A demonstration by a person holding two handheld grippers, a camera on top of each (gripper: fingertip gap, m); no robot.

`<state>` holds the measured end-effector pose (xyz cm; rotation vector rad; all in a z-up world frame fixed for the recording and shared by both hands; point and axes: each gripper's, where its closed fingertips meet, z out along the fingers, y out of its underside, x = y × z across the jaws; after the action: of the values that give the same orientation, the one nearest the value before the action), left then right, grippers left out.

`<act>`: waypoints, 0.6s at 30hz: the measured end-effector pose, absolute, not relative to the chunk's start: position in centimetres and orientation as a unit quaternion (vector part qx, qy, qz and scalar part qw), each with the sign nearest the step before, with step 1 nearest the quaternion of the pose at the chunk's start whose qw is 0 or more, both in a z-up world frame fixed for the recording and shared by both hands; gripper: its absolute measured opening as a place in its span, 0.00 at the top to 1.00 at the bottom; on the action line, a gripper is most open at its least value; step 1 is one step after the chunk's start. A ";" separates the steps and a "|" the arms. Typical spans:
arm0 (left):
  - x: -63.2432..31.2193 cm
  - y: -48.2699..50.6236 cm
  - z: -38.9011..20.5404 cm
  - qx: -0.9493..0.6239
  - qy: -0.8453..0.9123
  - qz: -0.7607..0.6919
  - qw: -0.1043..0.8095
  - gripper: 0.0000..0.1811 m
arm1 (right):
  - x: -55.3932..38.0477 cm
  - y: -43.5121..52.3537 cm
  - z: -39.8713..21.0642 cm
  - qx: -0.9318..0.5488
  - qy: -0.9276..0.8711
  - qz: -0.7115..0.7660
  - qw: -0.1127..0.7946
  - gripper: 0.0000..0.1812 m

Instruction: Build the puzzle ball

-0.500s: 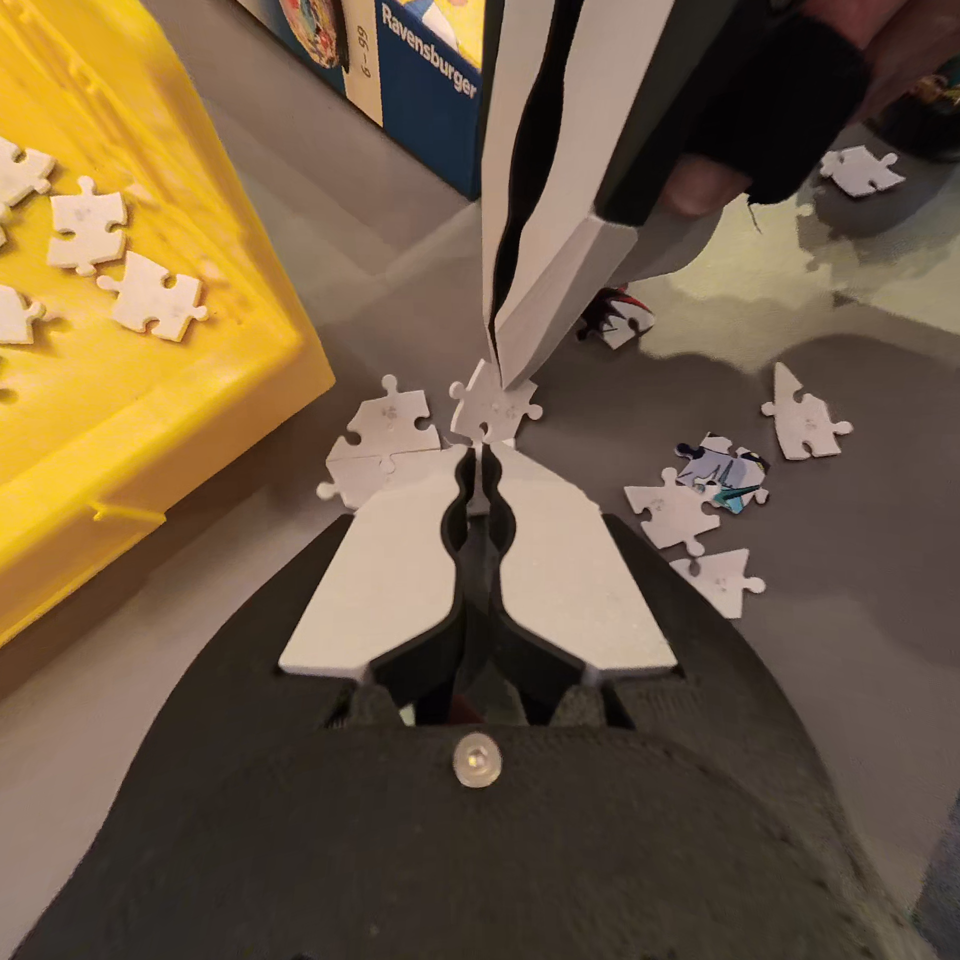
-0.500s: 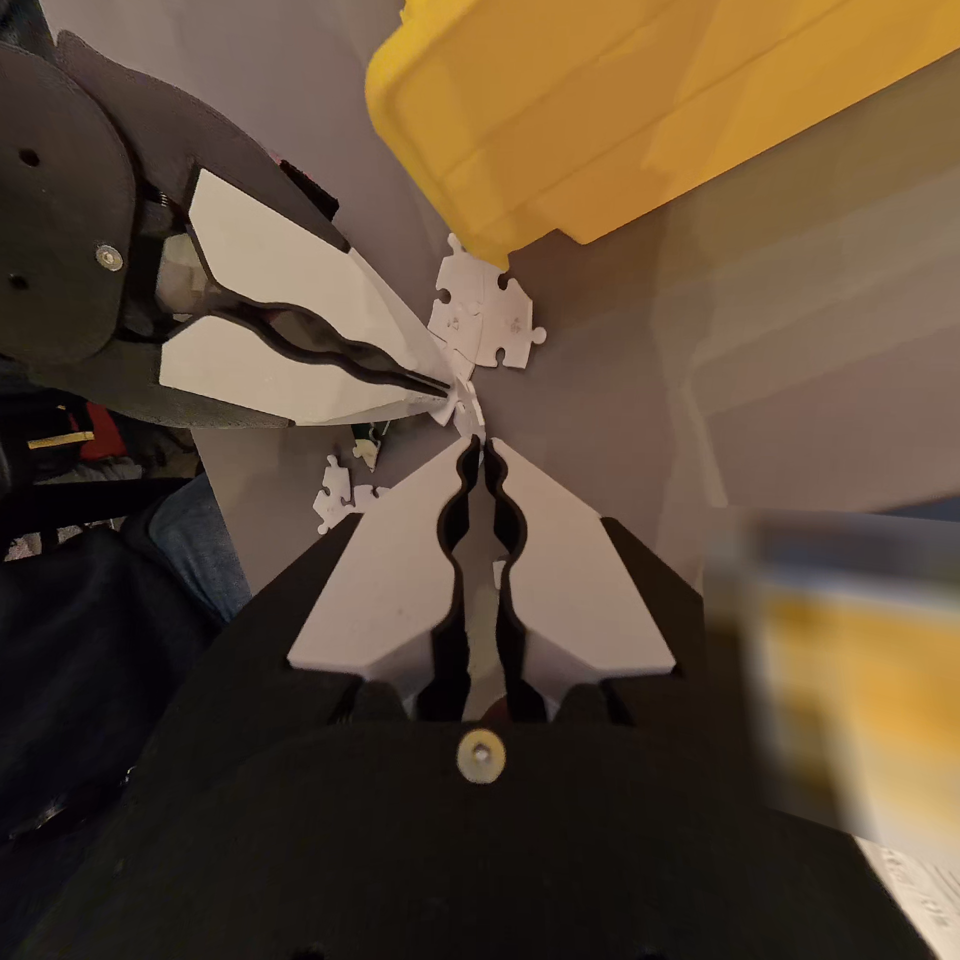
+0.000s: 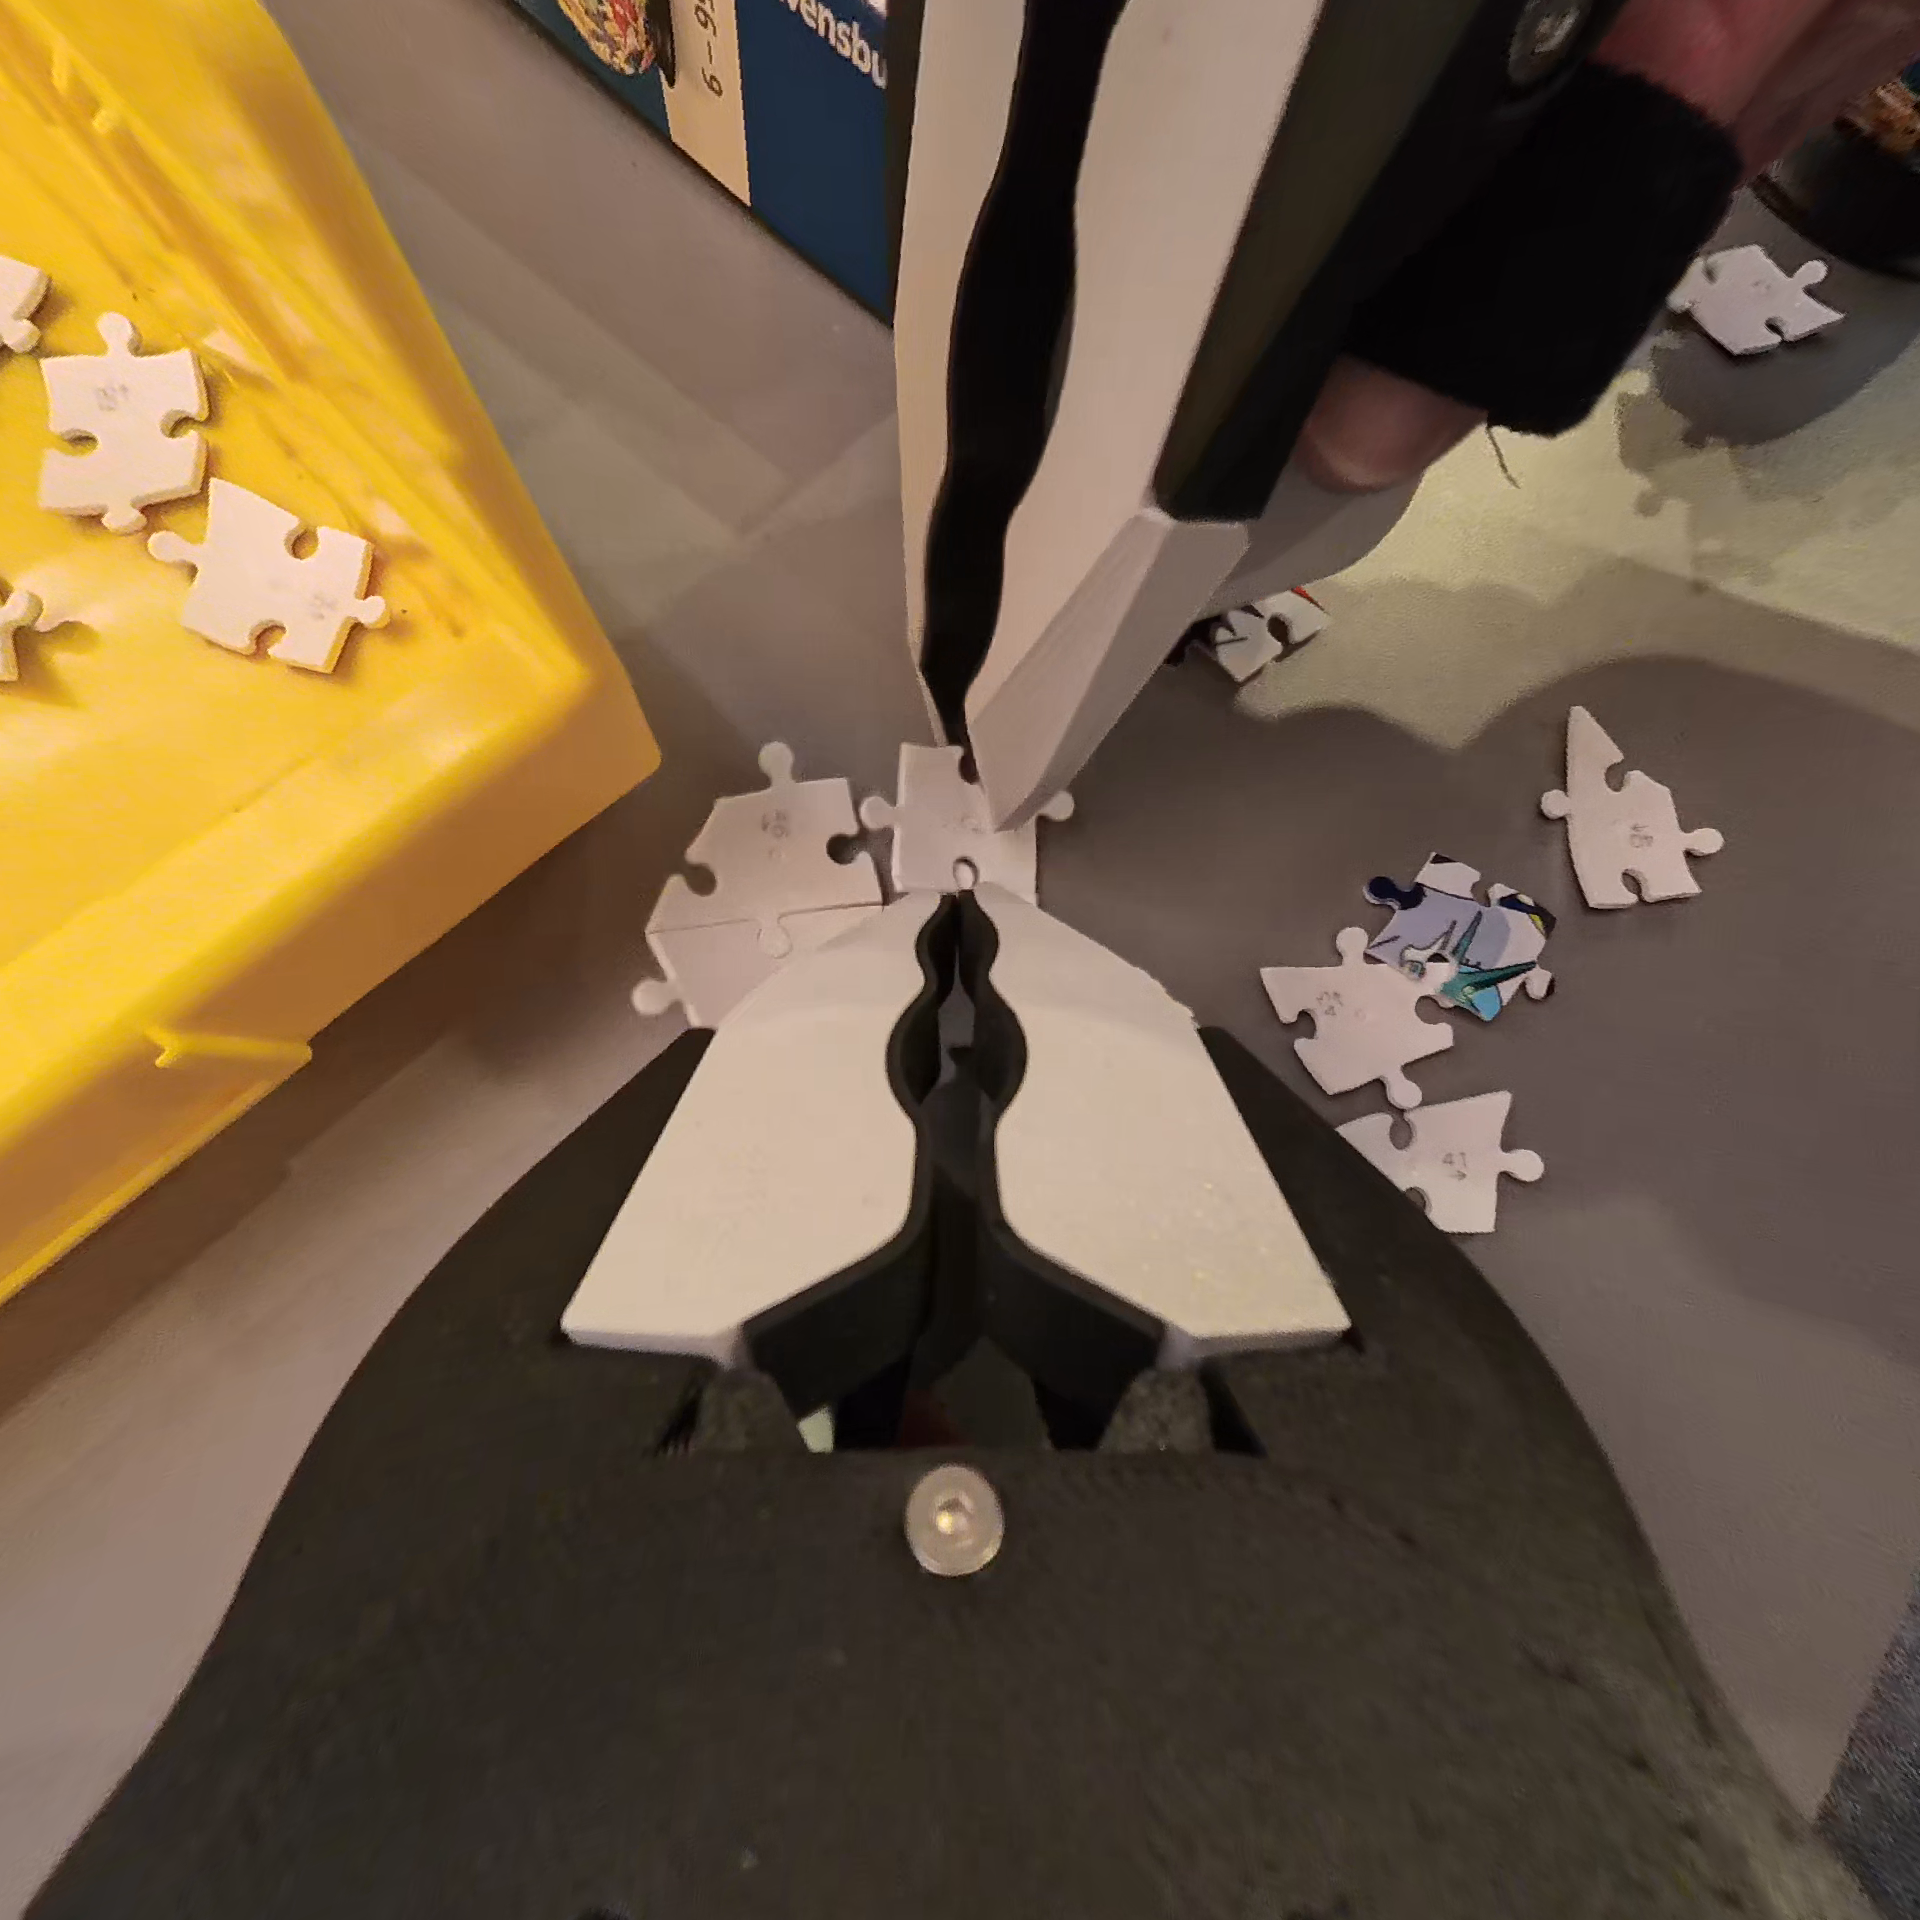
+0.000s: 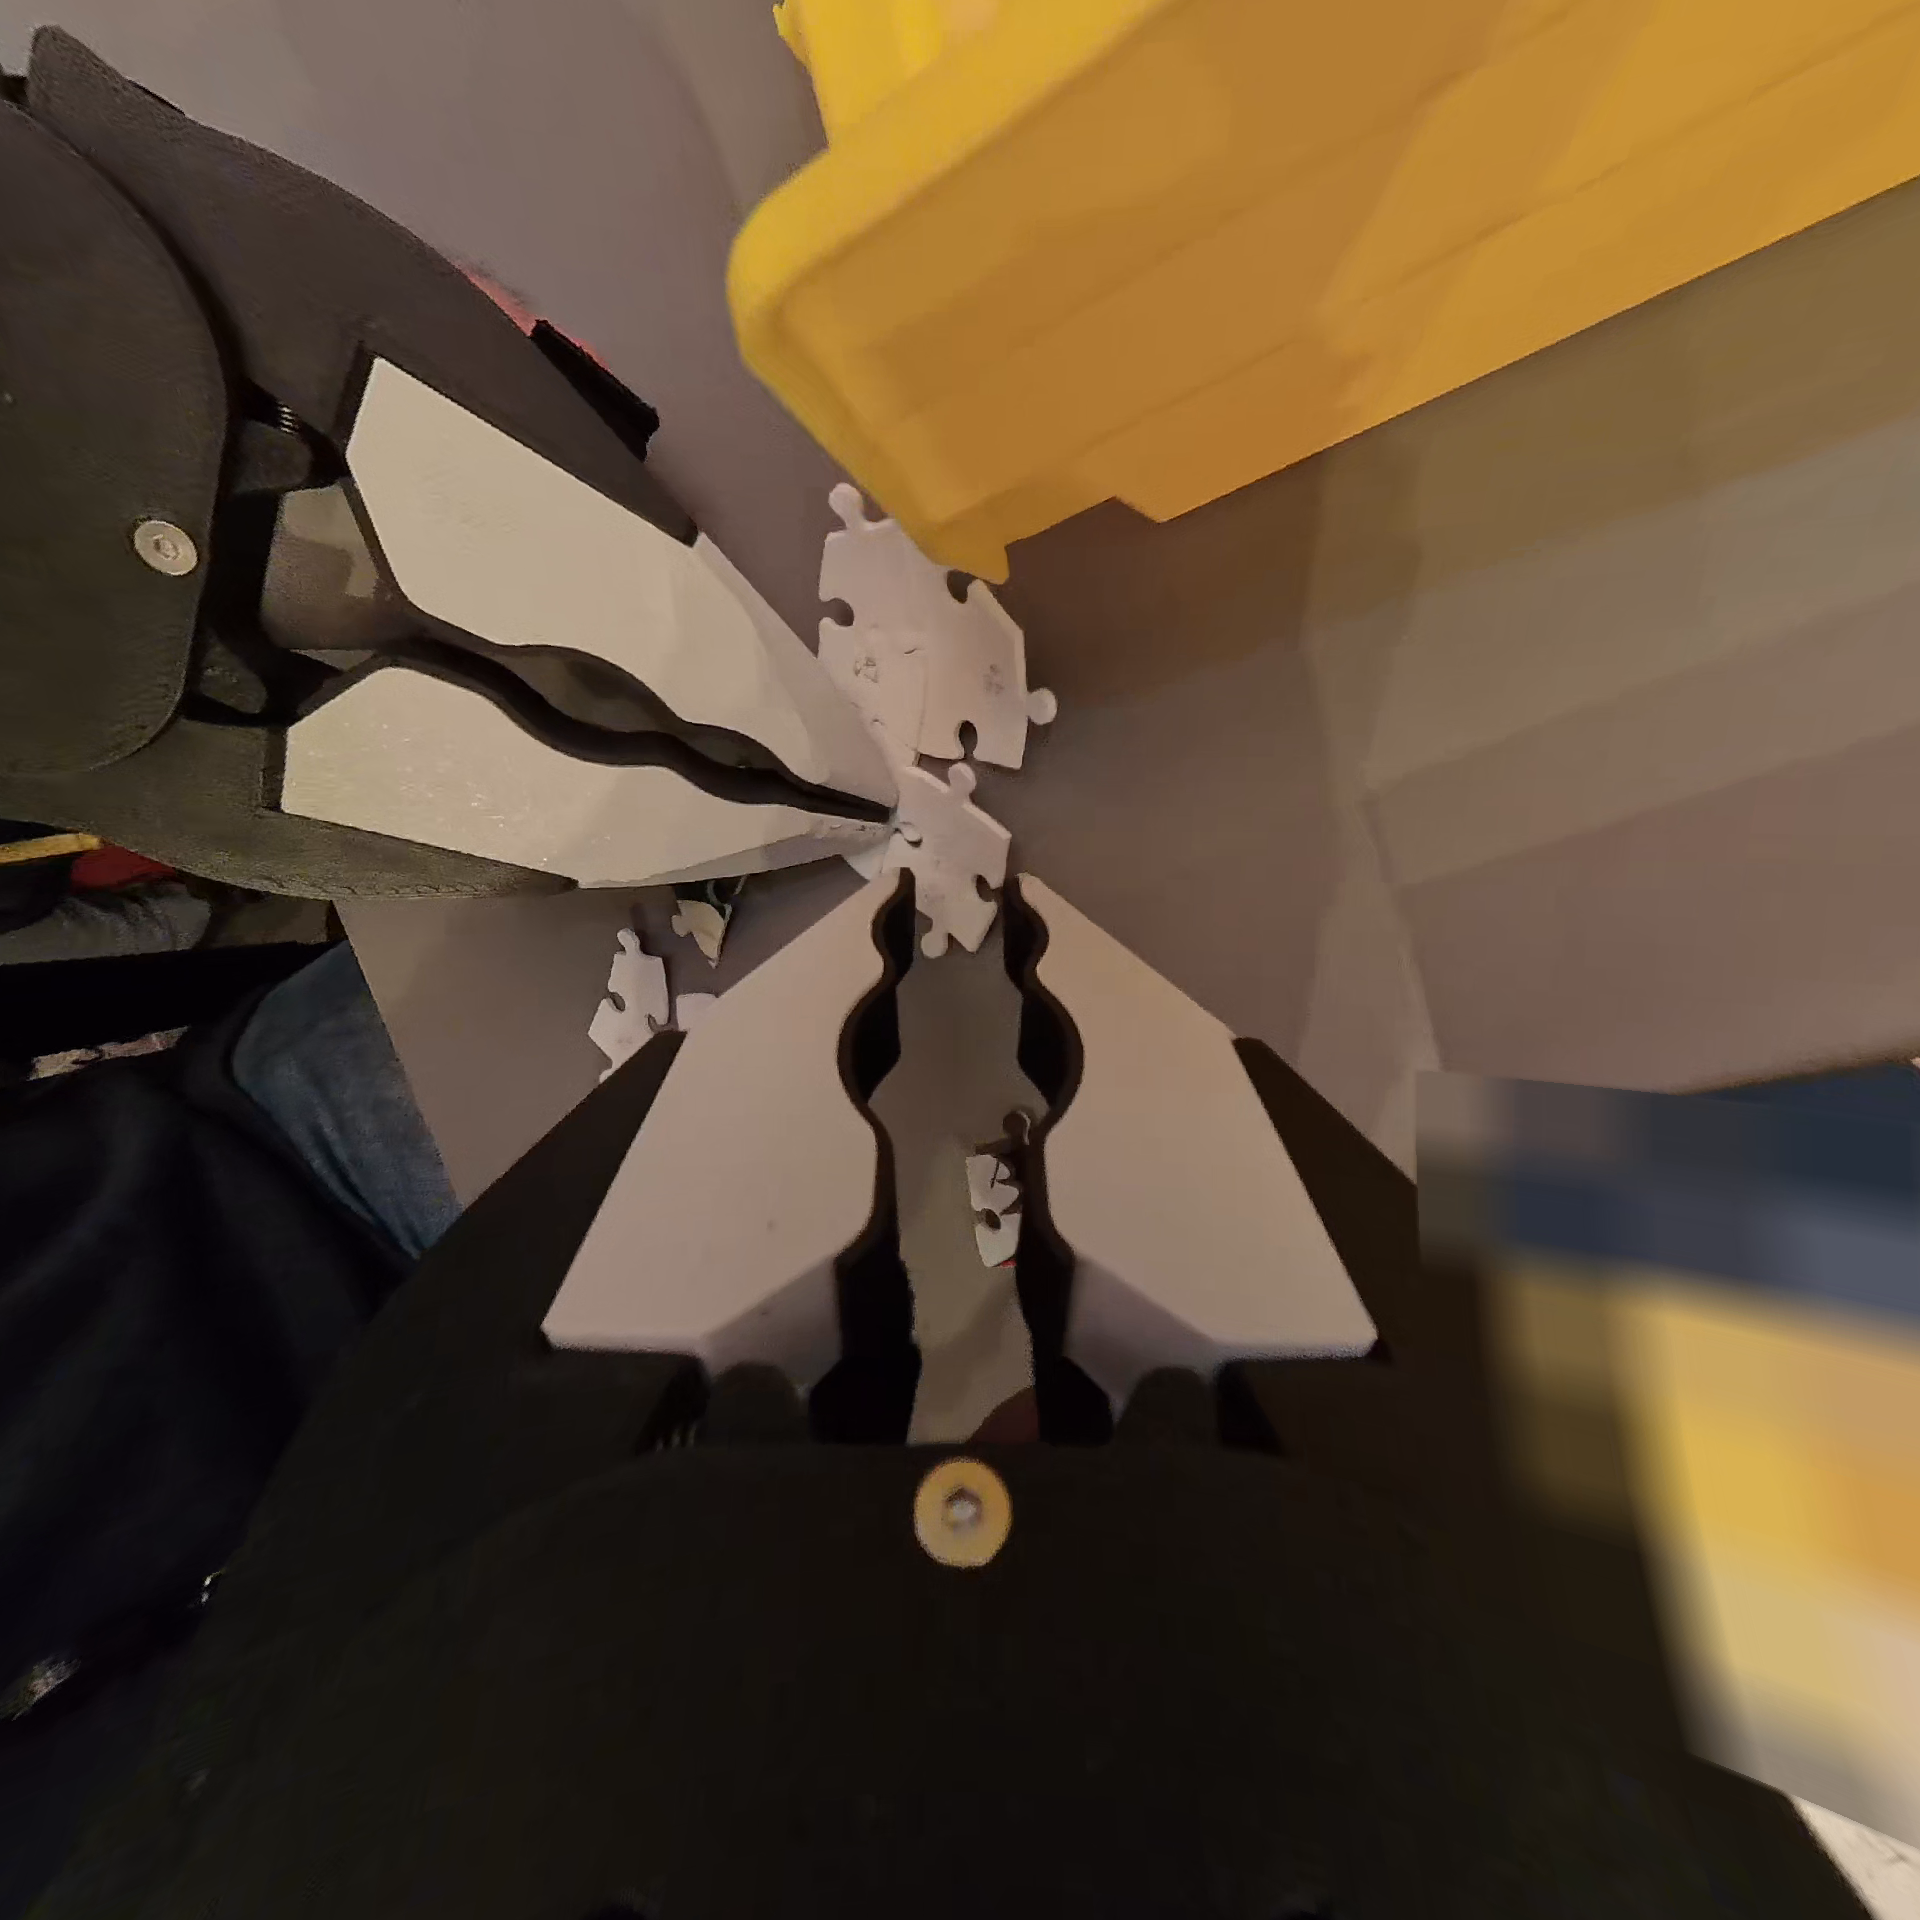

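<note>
A white puzzle piece [image 3: 951,826] lies face down on the grey table, touching a joined pair of white pieces [image 3: 774,883]. My left gripper [image 3: 958,902] is shut on the near edge of that piece. My right gripper [image 3: 968,764] comes down from above with its tips at the piece's far edge. In the right wrist view, the right gripper [image 4: 961,883] is open with the piece [image 4: 951,847] between its tips. The left gripper [image 4: 888,826] pinches the piece from the left there. The joined pair [image 4: 930,655] lies just beyond.
A yellow bin [image 3: 312,831] with several white pieces stands at the left, its corner [image 4: 935,468] close to the pair. A blue puzzle box [image 3: 810,114] stands behind. Loose pieces [image 3: 1361,1018] lie to the right. A gloved hand [image 3: 1507,260] holds the right gripper. The tips of both grippers are at nearly the same place.
My right gripper has opened and let go of the white piece. My left gripper stays shut on it. The piece now lies flatter beside the joined pair.
</note>
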<state>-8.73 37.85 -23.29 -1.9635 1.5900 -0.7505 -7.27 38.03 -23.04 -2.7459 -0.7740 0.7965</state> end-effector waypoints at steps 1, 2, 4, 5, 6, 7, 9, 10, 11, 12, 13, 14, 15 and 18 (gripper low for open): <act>-8.7 37.9 -23.3 -0.721 0.584 -0.276 0.251 1.00 | -7.2 38.1 -23.1 -0.925 -0.260 0.261 0.095 0.91; -8.7 37.9 -23.3 -0.721 0.584 -0.276 0.252 1.00 | -7.0 38.3 -23.0 -0.926 -0.260 0.254 0.104 0.90; -8.7 37.8 -23.3 -0.720 0.585 -0.277 0.252 1.00 | -7.0 38.4 -22.6 -0.925 -0.258 0.251 0.121 0.92; -8.7 37.8 -23.3 -0.720 0.585 -0.277 0.251 1.00 | -6.8 38.4 -22.5 -0.926 -0.260 0.242 0.131 0.93; -8.7 37.8 -23.3 -0.719 0.585 -0.277 0.251 1.00 | -6.8 38.4 -22.4 -0.925 -0.262 0.239 0.136 0.93; -8.7 37.8 -23.3 -0.719 0.585 -0.278 0.251 1.00 | -6.9 38.3 -22.4 -0.924 -0.263 0.240 0.139 0.94; -8.7 37.8 -23.3 -0.719 0.585 -0.279 0.250 1.00 | -6.9 38.3 -22.9 -0.925 -0.267 0.229 0.141 0.96; -8.7 37.8 -23.3 -0.719 0.586 -0.279 0.250 1.00 | -7.0 38.4 -23.1 -0.925 -0.268 0.228 0.144 0.97; -8.7 37.8 -23.3 -0.718 0.587 -0.278 0.251 1.00 | -7.1 38.4 -23.2 -0.925 -0.265 0.230 0.146 0.97; -8.7 37.8 -23.3 -0.718 0.587 -0.277 0.251 1.00 | -7.1 38.4 -23.3 -0.926 -0.266 0.227 0.146 0.96; -8.7 37.8 -23.3 -0.718 0.587 -0.277 0.251 1.00 | -7.2 38.4 -23.3 -0.925 -0.270 0.224 0.148 0.97; -8.8 37.7 -23.3 -0.718 0.587 -0.277 0.251 1.00 | -7.4 38.4 -23.3 -0.924 -0.272 0.223 0.151 0.97; -8.8 37.8 -23.3 -0.718 0.587 -0.278 0.250 1.00 | -7.4 38.4 -23.3 -0.924 -0.272 0.222 0.154 0.97; -8.8 37.8 -23.3 -0.718 0.587 -0.279 0.249 1.00 | -7.6 38.6 -23.3 -0.919 -0.278 0.219 0.172 1.00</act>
<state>-8.77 37.76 -23.30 -1.9558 1.6002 -0.7607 -7.58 38.60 -23.30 -2.6084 -0.7896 0.6217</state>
